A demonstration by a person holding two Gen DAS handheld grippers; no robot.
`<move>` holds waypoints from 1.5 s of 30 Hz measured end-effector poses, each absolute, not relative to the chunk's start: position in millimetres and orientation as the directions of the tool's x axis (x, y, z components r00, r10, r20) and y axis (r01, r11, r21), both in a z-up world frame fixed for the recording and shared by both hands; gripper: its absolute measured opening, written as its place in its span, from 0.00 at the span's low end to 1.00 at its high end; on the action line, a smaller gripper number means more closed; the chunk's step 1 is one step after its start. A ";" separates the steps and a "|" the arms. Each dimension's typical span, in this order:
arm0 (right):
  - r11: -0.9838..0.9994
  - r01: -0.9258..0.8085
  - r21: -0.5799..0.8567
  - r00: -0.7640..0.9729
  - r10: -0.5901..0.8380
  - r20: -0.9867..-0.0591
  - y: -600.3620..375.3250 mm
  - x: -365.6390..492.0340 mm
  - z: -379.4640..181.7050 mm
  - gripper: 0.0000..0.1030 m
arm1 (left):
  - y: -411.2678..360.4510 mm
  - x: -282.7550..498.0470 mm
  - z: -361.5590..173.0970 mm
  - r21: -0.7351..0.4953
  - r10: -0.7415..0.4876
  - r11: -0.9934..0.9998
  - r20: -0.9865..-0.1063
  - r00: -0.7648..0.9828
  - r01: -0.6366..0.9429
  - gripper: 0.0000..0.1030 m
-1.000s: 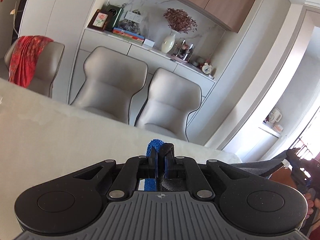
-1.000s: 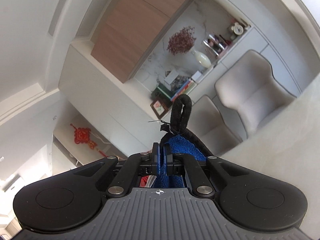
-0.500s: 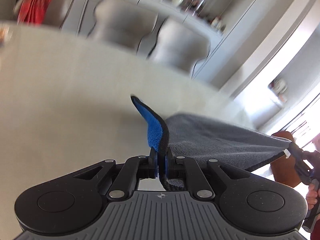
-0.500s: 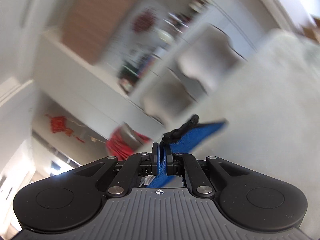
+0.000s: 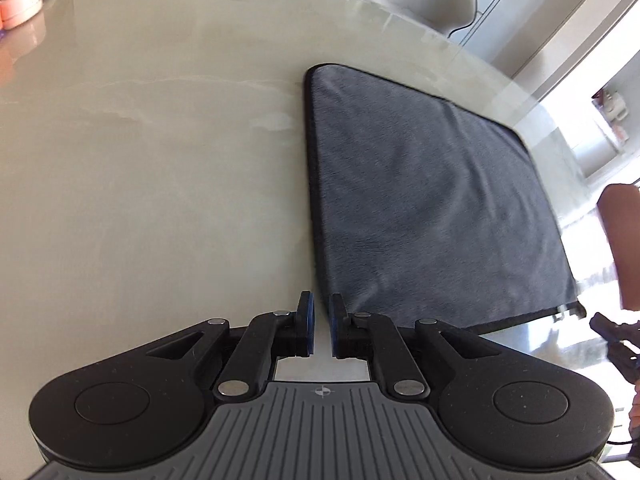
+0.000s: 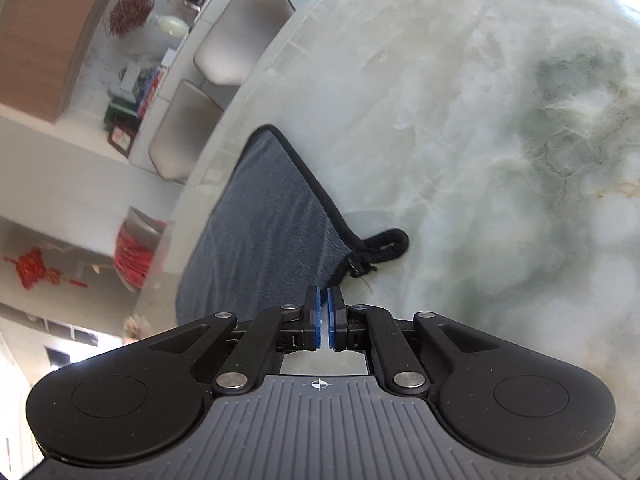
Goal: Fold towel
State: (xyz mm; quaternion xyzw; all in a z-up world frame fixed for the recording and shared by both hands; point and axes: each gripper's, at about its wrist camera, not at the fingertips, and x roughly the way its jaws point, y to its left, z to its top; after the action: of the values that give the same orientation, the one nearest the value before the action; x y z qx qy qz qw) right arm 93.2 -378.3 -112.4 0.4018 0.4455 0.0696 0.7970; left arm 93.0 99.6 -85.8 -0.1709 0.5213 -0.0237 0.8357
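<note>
1. The grey towel [image 5: 424, 204], held up off the table [image 5: 160, 160] a second ago with its blue side showing, now lies flat on the marble top, grey face up.
2. The left gripper [image 5: 320, 312] has let go; a gap shows between its blue pads.
3. The right gripper [image 6: 324, 300] has just been opening, apparently nothing between its pads; the towel's hanging loop [image 6: 384, 244] rests on the table.

Pale marble table [image 5: 160, 160], grey chairs [image 6: 240, 32], sunlit room.
</note>
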 end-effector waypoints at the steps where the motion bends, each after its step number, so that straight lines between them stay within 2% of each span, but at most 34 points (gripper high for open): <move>1: 0.677 0.233 0.698 0.586 0.474 -0.656 -375.9 95.6 -110.6 0.10 | 100.7 91.3 -86.4 -0.303 -0.211 0.942 -0.867 0.452 -0.141 0.06; 5: 0.769 0.130 0.627 0.566 0.462 -0.683 -356.4 106.4 -91.3 0.13 | 97.9 89.8 -84.7 -0.306 -0.212 0.943 -0.858 0.467 -0.134 0.08; 8: 0.822 0.051 0.567 0.548 0.452 -0.704 -334.1 125.9 -84.4 0.24 | 86.9 94.6 -84.1 -0.313 -0.225 0.944 -0.845 0.486 -0.107 0.12; 9: 0.835 0.029 0.550 0.544 0.448 -0.709 -327.3 132.7 -83.5 0.25 | 82.3 95.4 -84.5 -0.305 -0.222 0.948 -0.841 0.493 -0.093 0.16; 13: 0.891 -0.040 0.452 0.520 0.405 -0.752 -305.4 155.3 -86.8 0.26 | 69.3 101.4 -84.3 -0.282 -0.218 0.959 -0.824 0.523 -0.044 0.21; 16: 0.928 -0.084 0.362 0.507 0.353 -0.786 -295.6 163.5 -89.2 0.26 | 63.0 107.6 -81.9 -0.233 -0.188 0.972 -0.850 0.493 -0.032 0.21; 20: 0.939 -0.099 0.331 0.481 0.336 -0.810 -304.6 143.8 -77.5 0.26 | 62.4 108.2 -83.8 -0.176 -0.138 0.983 -0.888 0.438 -0.049 0.21; 27: 0.940 -0.056 0.337 0.463 0.323 -0.825 -316.4 132.7 -72.1 0.26 | 71.3 102.8 -81.9 -0.190 -0.150 0.980 -0.894 0.423 -0.053 0.23; 29: 0.941 -0.044 0.335 0.459 0.317 -0.830 -316.2 131.3 -69.4 0.26 | 74.8 106.0 -77.5 -0.217 -0.172 0.975 -0.879 0.444 -0.052 0.28; 30: 0.943 -0.038 0.329 0.458 0.310 -0.834 -314.9 130.9 -67.7 0.27 | 77.0 107.4 -75.6 -0.227 -0.178 0.972 -0.873 0.455 -0.054 0.34; 33: 0.952 -0.031 0.305 0.470 0.283 -0.836 -304.7 127.5 -59.7 0.34 | 84.0 129.1 -70.9 -0.237 -0.178 0.970 -0.850 0.496 -0.059 0.43; 35: 0.957 -0.080 0.280 0.481 0.283 -0.830 -290.3 123.4 -51.8 0.34 | 88.6 148.9 -68.1 -0.233 -0.171 0.971 -0.831 0.530 -0.052 0.43; 41: 0.906 -0.386 0.175 0.484 0.360 -0.798 -218.0 110.7 -49.4 0.35 | 105.3 212.8 -71.2 -0.240 -0.190 0.971 -0.796 0.575 -0.011 0.43; 45: 0.865 -0.490 0.108 0.477 0.369 -0.798 -166.9 102.7 -41.9 0.57 | 107.7 236.3 -72.4 -0.196 -0.170 0.980 -0.807 0.565 0.015 0.45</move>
State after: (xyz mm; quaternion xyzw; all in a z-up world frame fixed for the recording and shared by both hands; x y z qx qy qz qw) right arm 102.7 -166.9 -41.9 -0.0677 0.4457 0.2509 0.8567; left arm 236.3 107.7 -72.4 -0.0837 0.4633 -0.0525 0.8807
